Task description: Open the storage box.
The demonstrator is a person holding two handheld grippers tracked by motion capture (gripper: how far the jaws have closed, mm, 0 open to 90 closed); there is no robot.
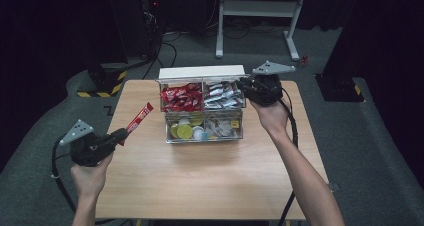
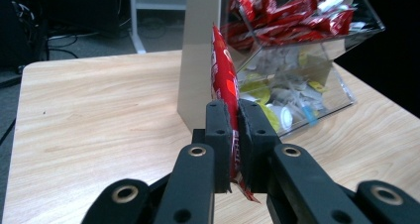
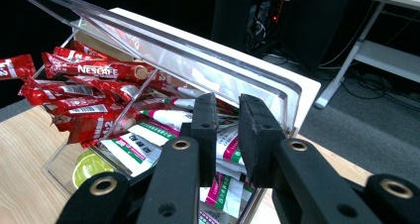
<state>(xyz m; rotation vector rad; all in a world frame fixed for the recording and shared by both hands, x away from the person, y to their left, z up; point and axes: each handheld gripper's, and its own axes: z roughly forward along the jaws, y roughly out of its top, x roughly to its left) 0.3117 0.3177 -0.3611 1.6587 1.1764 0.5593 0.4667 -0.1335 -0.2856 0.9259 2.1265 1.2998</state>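
At the table's [image 1: 210, 186] left, the left gripper [image 1: 121, 134] pinches a red sachet [image 1: 139, 117] by its lower end, clear of the box. At centre stands a clear box [image 1: 204, 136] with four compartments and its white lid [image 1: 200, 72] raised. The back left one holds red sachets [image 1: 181, 97], the back right white sachets [image 1: 222, 95], the front left round pods [image 1: 186, 130], the front right small packets [image 1: 222, 127]. The right gripper [image 1: 243, 84] is at the box's back right corner, its jaws slightly parted around the clear wall [image 3: 285, 102].
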